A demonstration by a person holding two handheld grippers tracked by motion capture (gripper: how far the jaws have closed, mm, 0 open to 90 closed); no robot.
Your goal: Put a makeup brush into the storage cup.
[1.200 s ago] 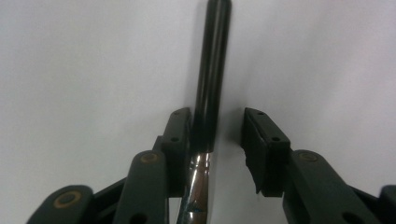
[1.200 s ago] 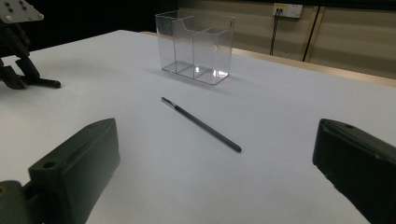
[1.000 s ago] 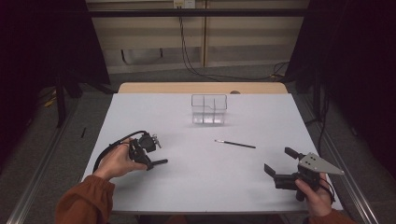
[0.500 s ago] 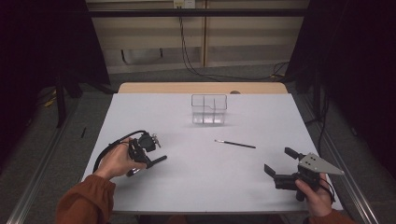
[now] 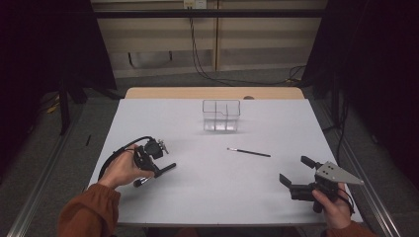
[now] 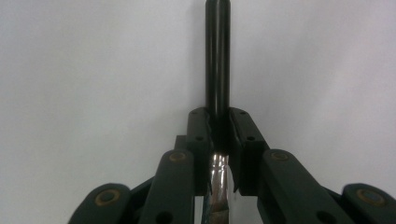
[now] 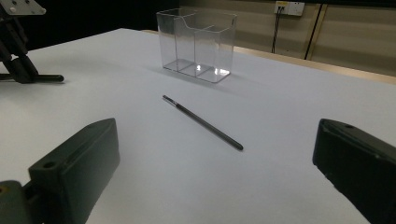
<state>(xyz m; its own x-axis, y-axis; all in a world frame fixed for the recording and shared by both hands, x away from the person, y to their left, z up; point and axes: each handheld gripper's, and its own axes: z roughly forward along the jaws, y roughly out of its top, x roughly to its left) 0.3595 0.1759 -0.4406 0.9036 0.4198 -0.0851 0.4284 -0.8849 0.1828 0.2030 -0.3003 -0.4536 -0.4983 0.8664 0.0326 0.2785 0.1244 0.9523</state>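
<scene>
The left claw is pinching a slim black brush with a shiny silver ferrule, its jaws pressed together on the handle just ahead of the metal collar, so the long black end is sticking out in front over the white worktop. Judging by its look, this brush is going to handle as a light, stiff, smooth rod; the round lacquered handle is likely to roll or slip in a loose grip, so holding near the ferrule (where the section changes) seems the steadier place. The right claw is resting spread wide and empty near the worktop's right front corner. Farther out, a second thin black brush with a pale tip is lying flat on the bare worktop, well apart from both claws; it is probably best taken mid-shaft. Beyond it, a clear plastic box with inner dividers is standing upright and looks empty.
</scene>
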